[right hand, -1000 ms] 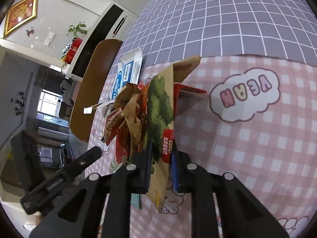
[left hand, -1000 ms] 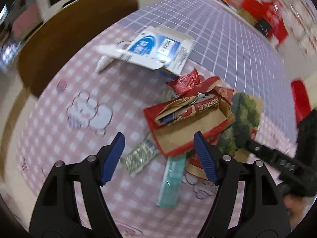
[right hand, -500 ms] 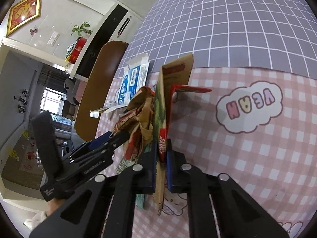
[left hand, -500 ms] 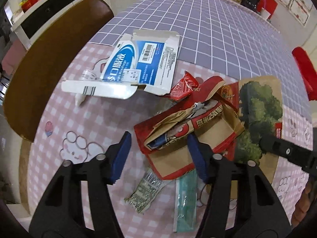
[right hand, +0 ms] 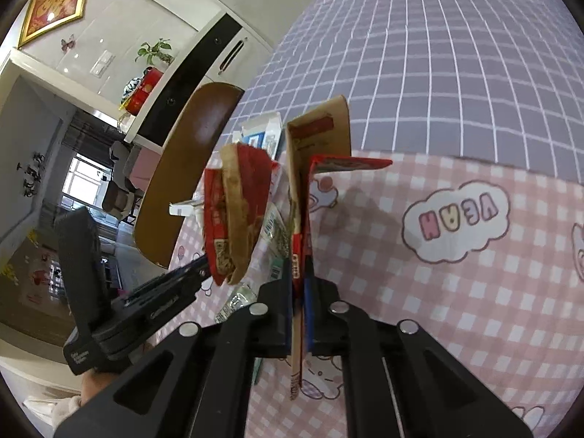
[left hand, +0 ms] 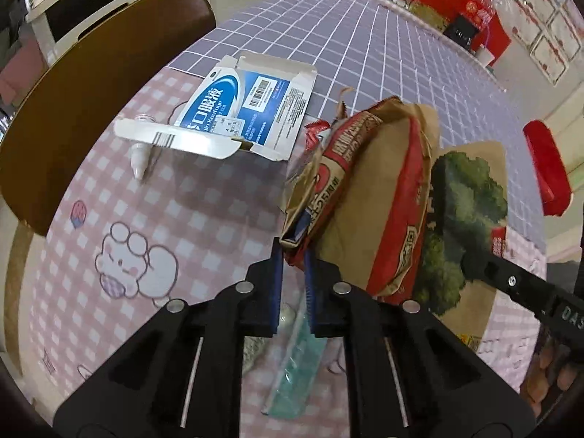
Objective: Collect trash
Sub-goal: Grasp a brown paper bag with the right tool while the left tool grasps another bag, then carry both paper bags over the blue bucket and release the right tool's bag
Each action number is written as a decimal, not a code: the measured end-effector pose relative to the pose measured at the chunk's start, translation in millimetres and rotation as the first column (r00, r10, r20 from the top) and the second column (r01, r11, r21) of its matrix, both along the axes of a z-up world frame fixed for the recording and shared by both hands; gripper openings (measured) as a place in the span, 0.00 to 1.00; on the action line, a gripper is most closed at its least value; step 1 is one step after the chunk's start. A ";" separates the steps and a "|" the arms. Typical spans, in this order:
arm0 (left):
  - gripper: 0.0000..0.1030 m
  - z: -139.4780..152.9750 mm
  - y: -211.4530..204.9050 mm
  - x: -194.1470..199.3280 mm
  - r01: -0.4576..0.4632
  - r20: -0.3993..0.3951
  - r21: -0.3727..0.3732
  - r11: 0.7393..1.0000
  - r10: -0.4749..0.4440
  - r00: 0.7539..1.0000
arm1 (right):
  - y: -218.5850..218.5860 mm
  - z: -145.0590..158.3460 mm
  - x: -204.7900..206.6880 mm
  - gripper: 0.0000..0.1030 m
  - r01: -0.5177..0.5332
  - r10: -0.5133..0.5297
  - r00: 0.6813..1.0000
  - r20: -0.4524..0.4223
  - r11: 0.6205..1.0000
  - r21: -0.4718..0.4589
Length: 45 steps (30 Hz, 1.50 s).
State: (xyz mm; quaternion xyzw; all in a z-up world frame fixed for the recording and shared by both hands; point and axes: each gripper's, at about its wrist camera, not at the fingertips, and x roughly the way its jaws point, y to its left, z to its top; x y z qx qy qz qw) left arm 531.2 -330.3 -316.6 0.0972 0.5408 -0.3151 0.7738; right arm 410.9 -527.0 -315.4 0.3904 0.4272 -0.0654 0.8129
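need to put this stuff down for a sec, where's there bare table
Bare pink cloth lies right of the held paper bag, around the cloud print. The grey grid cloth behind is free too. More room lies between the blue box and bunny print. Under the left gripper, wrappers crowd the cloth.

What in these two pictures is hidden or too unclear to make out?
- Left wrist view: the teal packet on the table is partly covered by the left gripper.
- Left wrist view: most of the right gripper is cut off by the picture's edge.
- Right wrist view: the blue-and-white box is mostly hidden behind the red wrapper.
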 end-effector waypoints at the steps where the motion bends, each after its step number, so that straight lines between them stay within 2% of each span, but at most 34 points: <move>1: 0.10 4.3 4.2 -1.6 -0.014 -0.014 -0.022 1.000 0.014 1.000 | 0.6 5.8 -0.2 0.05 0.002 -0.002 1.000 0.002 1.000 -0.014; 5: 0.10 25.6 28.2 -8.8 -0.092 -0.073 -0.126 0.988 0.083 0.994 | 3.0 28.9 -4.0 0.05 -0.009 0.011 1.000 0.028 0.998 -0.054; 10: 0.10 51.2 69.5 -27.3 -0.157 -0.074 -0.177 0.972 0.145 0.987 | 25.2 63.5 -3.6 0.05 -0.078 0.086 0.994 0.067 0.991 -0.108; 15: 0.10 66.7 139.3 -43.7 -0.252 -0.088 -0.213 0.944 0.239 0.967 | 84.1 86.3 4.0 0.05 -0.183 0.197 0.975 0.101 0.974 -0.132; 19: 0.10 74.7 208.4 -58.0 -0.333 -0.085 -0.213 0.919 0.322 0.943 | 155.2 90.1 12.6 0.05 -0.305 0.316 0.943 0.104 0.946 -0.109; 24: 0.10 68.5 309.8 -85.5 -0.466 -0.096 -0.171 0.868 0.456 0.885 | 252.0 75.4 21.1 0.05 -0.463 0.467 0.881 0.077 0.884 -0.063; 29: 0.10 46.7 411.1 -121.8 -0.618 -0.124 -0.111 0.779 0.606 0.786 | 351.9 42.2 28.6 0.05 -0.607 0.607 0.794 0.012 0.795 -0.007; 32: 0.10 26.9 460.6 -142.8 -0.688 -0.150 -0.075 0.722 0.674 0.723 | 404.5 18.3 30.4 0.05 -0.674 0.673 0.738 -0.040 0.739 -0.007; 35: 0.10 8.3 497.0 -159.6 -0.740 -0.184 -0.053 0.670 0.722 0.667 | 445.7 -12.3 32.1 0.05 -0.712 0.709 0.697 -0.109 0.702 0.014; 40: 0.10 -13.6 534.6 -178.1 -0.793 -0.224 -0.030 0.609 0.769 0.599 | 499.0 -50.2 33.5 0.05 -0.757 0.743 0.637 -0.206 0.654 0.018; 43: 0.10 -23.2 549.3 -185.5 -0.811 -0.242 -0.026 0.585 0.783 0.573 | 523.8 -64.1 32.0 0.05 -0.775 0.755 0.611 -0.239 0.632 0.011; 45: 0.10 -28.2 559.6 -193.1 -0.818 -0.249 -0.025 0.574 0.789 0.561 | 534.9 -72.3 33.0 0.07 -0.778 0.755 0.606 -0.251 0.628 0.014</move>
